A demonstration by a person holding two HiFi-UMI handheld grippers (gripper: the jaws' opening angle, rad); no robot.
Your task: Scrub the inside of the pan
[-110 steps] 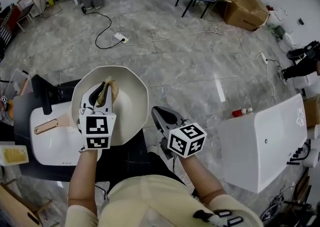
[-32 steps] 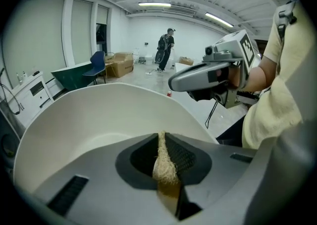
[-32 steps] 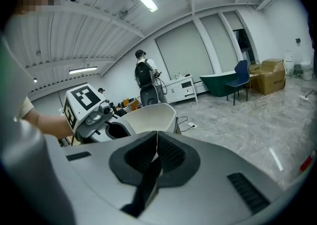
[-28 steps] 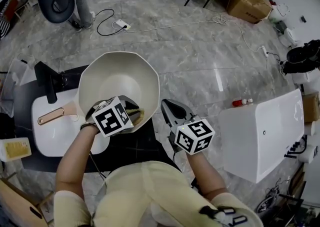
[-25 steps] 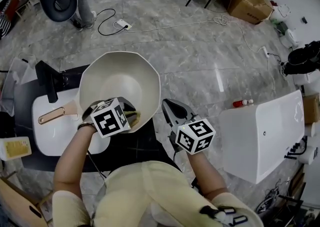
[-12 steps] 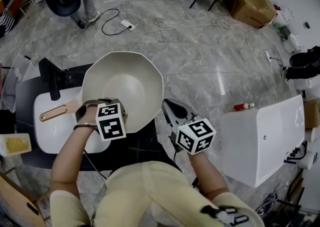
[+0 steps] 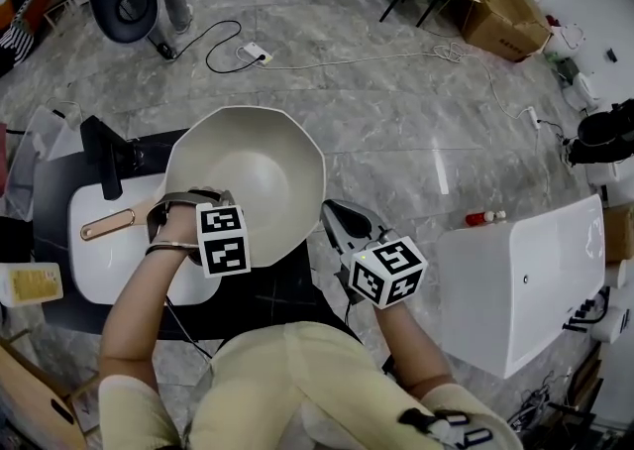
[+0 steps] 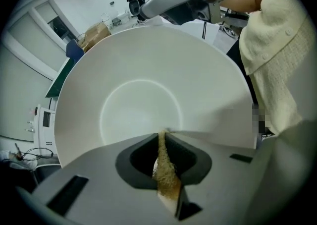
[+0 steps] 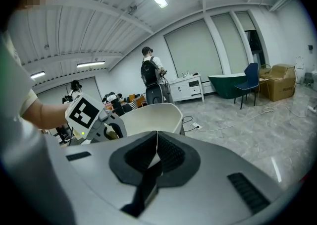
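- Left gripper view: the left gripper (image 8: 163, 133) has its jaws pinched tight on a thin yellow-brown sponge (image 8: 166, 175), held edge-on. The sponge's front edge appears to meet the inside wall of the pan (image 8: 141, 78). The cream pan fills the field straight ahead of the jaws, with the bowl open toward the camera. The person's pale knit top (image 8: 277, 50) is close on the right of the jaws.
- Right gripper view: the right gripper (image 9: 157, 139) has its jaws together with nothing between them. The pan's rim rises just beyond the tips. The left gripper's marker cube (image 9: 86, 112) is ahead and to the left. Far beyond, a standing person with a backpack (image 9: 151, 78), a blue chair (image 9: 248, 83) and a cardboard box (image 9: 280, 82).
- Head view: the left hand (image 7: 176, 230) reaches forward from a bent forearm, and its cube sits over the pan's near-left rim. The right gripper is just right of the pan and apart from it. The copper pan handle (image 7: 103, 226) runs left of the left gripper, over a white basin (image 7: 124, 284), with a black faucet (image 7: 103, 157) behind it. A white cabinet (image 7: 515, 289) stands right of the right gripper, and a red bottle (image 7: 479, 219) lies on the floor between.
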